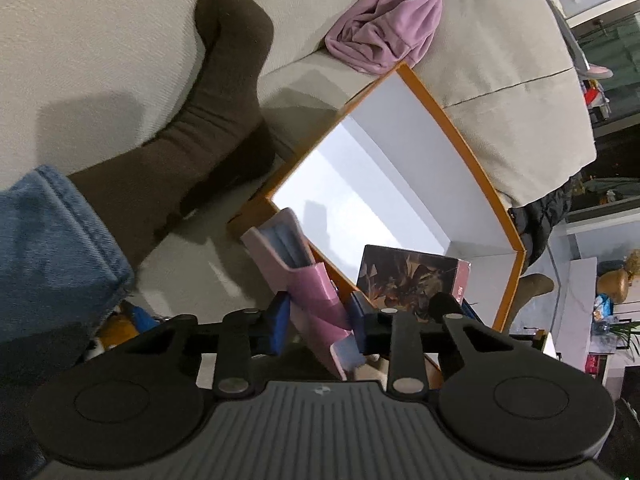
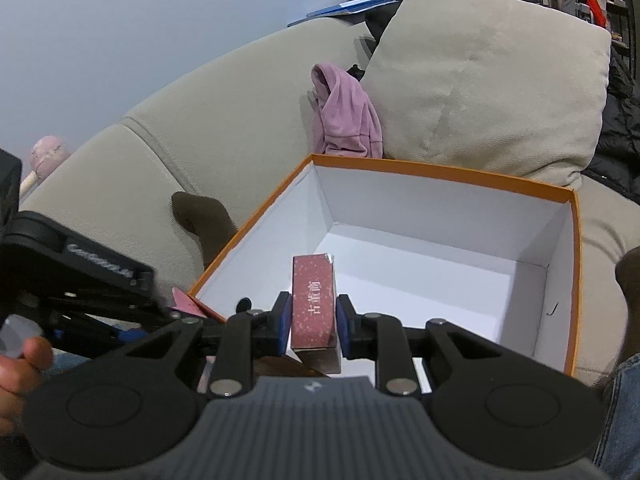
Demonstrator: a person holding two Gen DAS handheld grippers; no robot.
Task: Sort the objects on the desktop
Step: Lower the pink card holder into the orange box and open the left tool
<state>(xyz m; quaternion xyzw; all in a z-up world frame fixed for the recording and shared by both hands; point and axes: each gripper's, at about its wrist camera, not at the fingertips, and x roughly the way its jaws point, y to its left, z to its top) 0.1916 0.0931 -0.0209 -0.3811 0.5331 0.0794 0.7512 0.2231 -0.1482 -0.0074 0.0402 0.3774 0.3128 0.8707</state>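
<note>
Red carton (image 2: 314, 304) lengthwise (away from camera); box-bound

Pink pack (image 1: 316, 296) tilted at orange box (image 1: 472, 148) edge; red carton (image 2: 314, 308) over it.

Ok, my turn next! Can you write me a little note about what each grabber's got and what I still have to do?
Left gripper: shut on the pink packet, beside the orange box's near rim.
Right gripper: shut on the dark red carton, held over the box.
Done: nothing lies in the box yet.
Left: lower the carton in and release, then the packet.
</note>
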